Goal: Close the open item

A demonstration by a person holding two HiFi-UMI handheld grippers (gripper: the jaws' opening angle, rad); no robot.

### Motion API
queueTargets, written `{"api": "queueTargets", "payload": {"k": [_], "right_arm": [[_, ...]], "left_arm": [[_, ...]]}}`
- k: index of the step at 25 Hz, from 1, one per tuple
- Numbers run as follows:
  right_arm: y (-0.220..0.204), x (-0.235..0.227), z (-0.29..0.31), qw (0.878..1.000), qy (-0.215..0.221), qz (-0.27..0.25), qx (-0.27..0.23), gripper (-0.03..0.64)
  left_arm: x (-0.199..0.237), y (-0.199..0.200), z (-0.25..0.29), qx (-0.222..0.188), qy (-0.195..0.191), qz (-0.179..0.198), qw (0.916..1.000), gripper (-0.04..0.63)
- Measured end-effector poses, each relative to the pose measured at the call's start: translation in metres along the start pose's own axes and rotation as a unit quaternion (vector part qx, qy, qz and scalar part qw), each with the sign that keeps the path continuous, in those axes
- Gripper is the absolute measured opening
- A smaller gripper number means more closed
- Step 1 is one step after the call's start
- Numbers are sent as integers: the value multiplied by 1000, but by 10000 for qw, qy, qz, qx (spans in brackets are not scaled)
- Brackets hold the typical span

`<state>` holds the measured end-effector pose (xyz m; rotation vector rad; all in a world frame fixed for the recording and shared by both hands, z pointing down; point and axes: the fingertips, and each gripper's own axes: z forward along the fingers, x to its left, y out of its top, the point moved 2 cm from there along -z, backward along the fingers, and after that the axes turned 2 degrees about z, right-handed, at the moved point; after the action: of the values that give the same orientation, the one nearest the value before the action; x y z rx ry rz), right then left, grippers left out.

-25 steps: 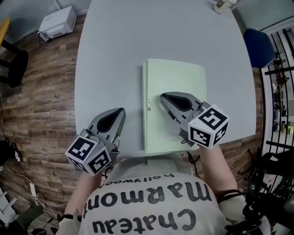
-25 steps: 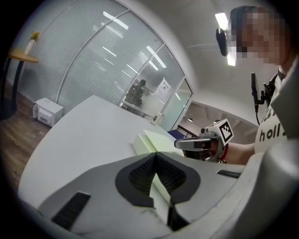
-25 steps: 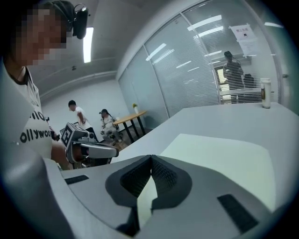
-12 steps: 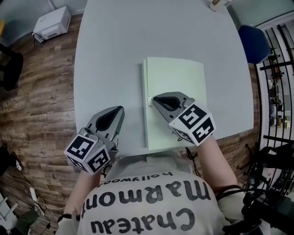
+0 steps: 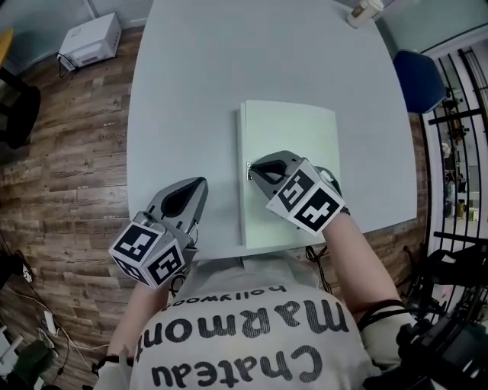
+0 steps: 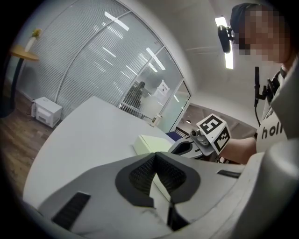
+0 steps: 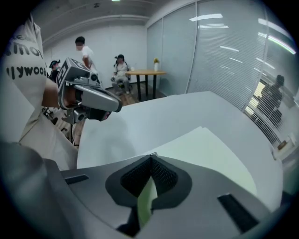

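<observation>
A pale green book (image 5: 293, 137) lies flat and closed on the grey table (image 5: 191, 91), its spine at the left. My right gripper (image 5: 252, 169) rests over the book, jaws shut, tips at the small label on the spine edge; nothing is held between them. In the right gripper view the gripper (image 7: 150, 158) points along the green cover (image 7: 205, 149). My left gripper (image 5: 200, 185) hovers shut over bare table left of the book, near the front edge. The left gripper view shows its shut jaws (image 6: 154, 156), the book (image 6: 149, 142) and the right gripper (image 6: 176, 148) beyond.
A white box (image 5: 91, 36) sits on the wooden floor at the far left. A blue chair (image 5: 419, 80) stands right of the table. A small pale object (image 5: 364, 11) is at the table's far edge. Seated and standing people (image 7: 120, 70) are by a wooden table behind.
My right gripper slid left across the book's cover to its spine edge and turned, its marker cube swinging left. The left gripper and the book stayed put.
</observation>
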<state>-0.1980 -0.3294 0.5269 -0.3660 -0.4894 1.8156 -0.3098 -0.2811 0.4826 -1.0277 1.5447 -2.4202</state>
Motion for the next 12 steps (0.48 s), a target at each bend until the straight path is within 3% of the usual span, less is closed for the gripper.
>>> {"api": "queueTargets", "payload": {"k": [6, 12], "right_arm": [[4, 0, 8, 9971, 23, 154, 748, 2], [9, 5, 15, 9891, 35, -58, 1473, 2]], "left_arm": [[1, -1, -2, -94, 79, -59, 9999, -3], [-1, 1, -4, -141, 112, -28, 9998, -3]]}}
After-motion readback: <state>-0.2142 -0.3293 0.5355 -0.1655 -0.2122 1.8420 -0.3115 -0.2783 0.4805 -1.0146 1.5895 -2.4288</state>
